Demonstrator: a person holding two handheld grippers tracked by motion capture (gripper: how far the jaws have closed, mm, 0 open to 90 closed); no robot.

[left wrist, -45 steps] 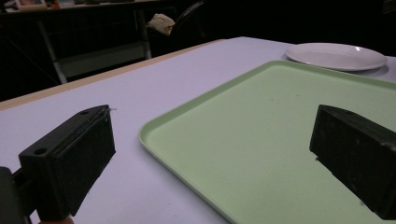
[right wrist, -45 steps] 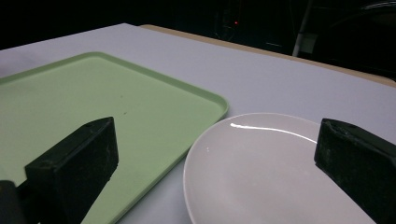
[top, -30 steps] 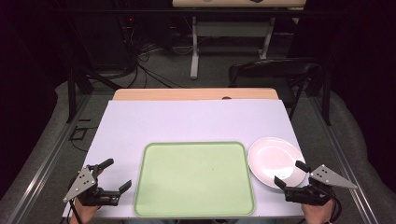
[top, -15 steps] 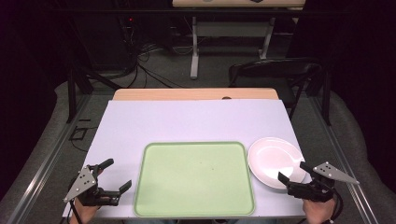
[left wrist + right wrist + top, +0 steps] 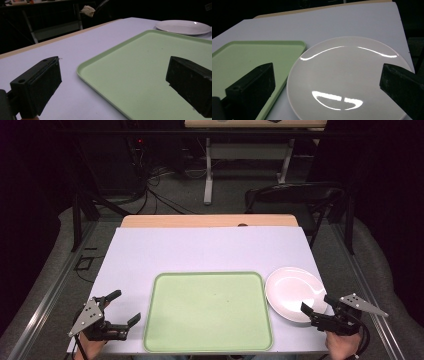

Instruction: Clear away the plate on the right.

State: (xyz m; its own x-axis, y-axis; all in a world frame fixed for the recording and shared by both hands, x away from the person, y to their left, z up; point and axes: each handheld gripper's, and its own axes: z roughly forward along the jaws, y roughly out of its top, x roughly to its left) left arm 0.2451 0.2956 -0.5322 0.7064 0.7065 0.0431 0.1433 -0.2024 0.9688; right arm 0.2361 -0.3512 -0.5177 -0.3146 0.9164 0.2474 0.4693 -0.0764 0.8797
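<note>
Right gripper view puts my right gripper (image 5: 329, 85), jaws spread wide, at the glossy round white plate (image 5: 347, 75); I judge its slick rim may slip and knock the flat pale-green plastic tray (image 5: 249, 57), while my left gripper (image 5: 119, 306) waits open.

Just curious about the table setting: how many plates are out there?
1. The white plate lies on the table's right side, just right of the green tray, before the open right gripper.

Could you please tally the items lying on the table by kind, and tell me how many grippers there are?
Trays: 1, the green tray
Plates: 1, the white plate
Grippers: 2, the left gripper and the right gripper, both with jaws apart
Total: 4
</note>
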